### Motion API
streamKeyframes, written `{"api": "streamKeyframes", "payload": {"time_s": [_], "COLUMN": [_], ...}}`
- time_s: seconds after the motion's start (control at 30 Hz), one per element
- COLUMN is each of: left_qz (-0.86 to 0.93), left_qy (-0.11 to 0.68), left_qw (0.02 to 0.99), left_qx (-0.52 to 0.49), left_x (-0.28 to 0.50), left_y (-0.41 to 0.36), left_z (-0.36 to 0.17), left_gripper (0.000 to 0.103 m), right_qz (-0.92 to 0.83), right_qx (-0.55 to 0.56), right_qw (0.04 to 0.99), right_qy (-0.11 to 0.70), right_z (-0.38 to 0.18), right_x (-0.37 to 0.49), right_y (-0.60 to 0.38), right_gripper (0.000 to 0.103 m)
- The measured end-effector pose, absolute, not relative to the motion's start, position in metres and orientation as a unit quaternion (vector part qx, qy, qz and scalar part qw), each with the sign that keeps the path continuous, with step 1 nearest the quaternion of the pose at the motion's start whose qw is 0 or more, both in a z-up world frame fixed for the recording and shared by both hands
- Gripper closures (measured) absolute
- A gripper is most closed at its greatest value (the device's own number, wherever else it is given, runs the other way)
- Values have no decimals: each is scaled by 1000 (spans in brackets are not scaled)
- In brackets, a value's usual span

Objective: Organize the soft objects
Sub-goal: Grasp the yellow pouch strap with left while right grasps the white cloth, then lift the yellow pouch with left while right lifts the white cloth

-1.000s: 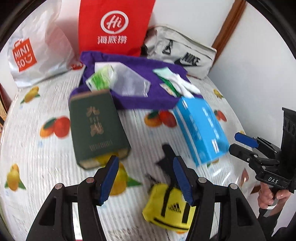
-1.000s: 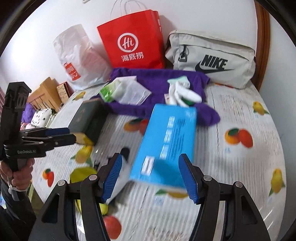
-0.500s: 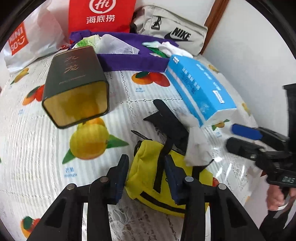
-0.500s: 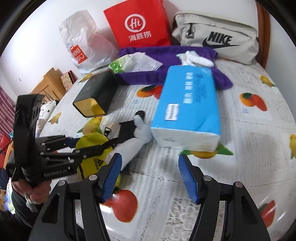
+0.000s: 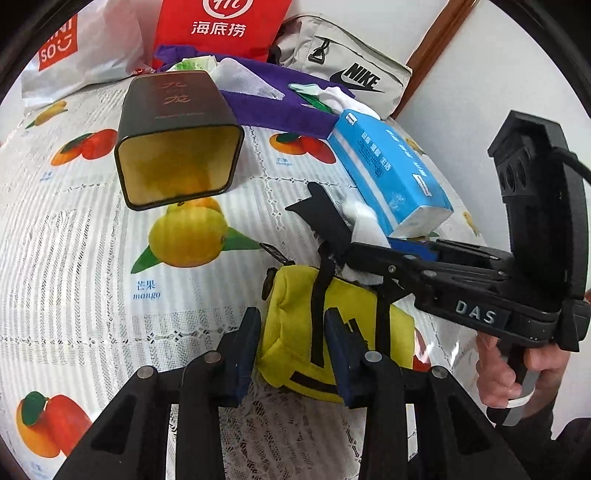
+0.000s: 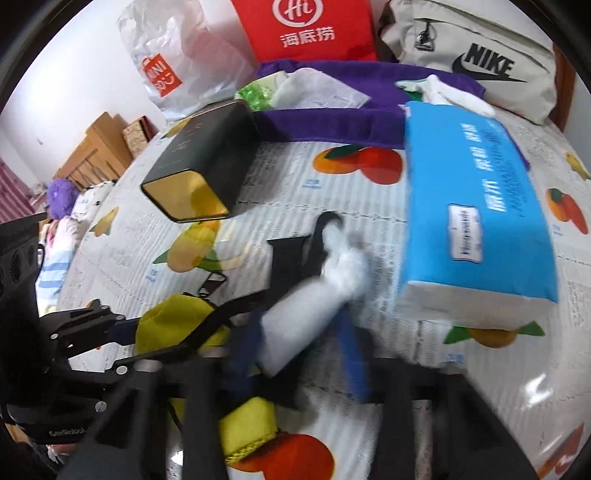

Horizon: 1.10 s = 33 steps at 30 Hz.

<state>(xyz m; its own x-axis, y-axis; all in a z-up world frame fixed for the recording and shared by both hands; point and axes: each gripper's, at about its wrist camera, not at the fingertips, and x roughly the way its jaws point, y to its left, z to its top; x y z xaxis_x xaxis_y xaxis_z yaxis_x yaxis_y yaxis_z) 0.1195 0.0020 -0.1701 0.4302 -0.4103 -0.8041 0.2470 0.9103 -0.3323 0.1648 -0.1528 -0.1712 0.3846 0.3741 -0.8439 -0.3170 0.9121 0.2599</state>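
A yellow bag (image 5: 347,306) with black straps lies on the fruit-print cloth at the near edge. My left gripper (image 5: 291,317) stands over its left end, pads pressed on both sides of it. A white rolled cloth (image 6: 343,266) rests across the bag's black strap. My right gripper (image 6: 299,325) has its jaws closing, with that white roll between the blurred blue pads. In the left wrist view the right gripper (image 5: 354,258) reaches in from the right and pinches the white cloth (image 5: 365,225). A hand (image 5: 509,369) holds its handle.
A blue tissue pack (image 5: 388,173) lies just right of the white cloth. A dark open tin (image 5: 177,122) lies on its side to the left. Behind are a purple towel (image 5: 266,107) with small packets, a red paper bag (image 5: 218,26), a grey Nike bag (image 5: 343,66) and a white plastic bag (image 5: 74,48).
Both grippers came down toward the table. The left narrowed around the yellow bag's end. The right moved left from the tissue pack and closed on the white cloth.
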Motion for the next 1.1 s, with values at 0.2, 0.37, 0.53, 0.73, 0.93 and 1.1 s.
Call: {"api": "streamKeyframes", "payload": {"time_s": [0.2, 0.37, 0.53, 0.73, 0.93, 1.1], "left_qz": [-190, -173, -159, -114, -74, -64], "left_qy": [495, 487, 471, 466, 478, 473], "left_qw": [843, 852, 864, 874, 872, 878], "left_qx": [-88, -84, -83, -77, -80, -48], "left_x": [121, 116, 107, 100, 101, 103], "left_y": [6, 14, 28, 50, 74, 61], "left_z": [-170, -164, -152, -145, -150, -144], "left_gripper": [69, 70, 78, 78, 78, 59], "right_qz": [209, 209, 202, 169, 156, 162], "right_qx": [18, 6, -22, -15, -21, -20], "right_qw": [848, 859, 862, 860, 854, 857], "right_qy": [486, 467, 464, 481, 496, 489], "right_z": [-151, -135, -134, -155, -172, -175], "right_x": [151, 132, 110, 100, 99, 101], "right_y": [-163, -181, -202, -228, -234, -234], "right_gripper": [95, 95, 95, 95, 94, 66]}}
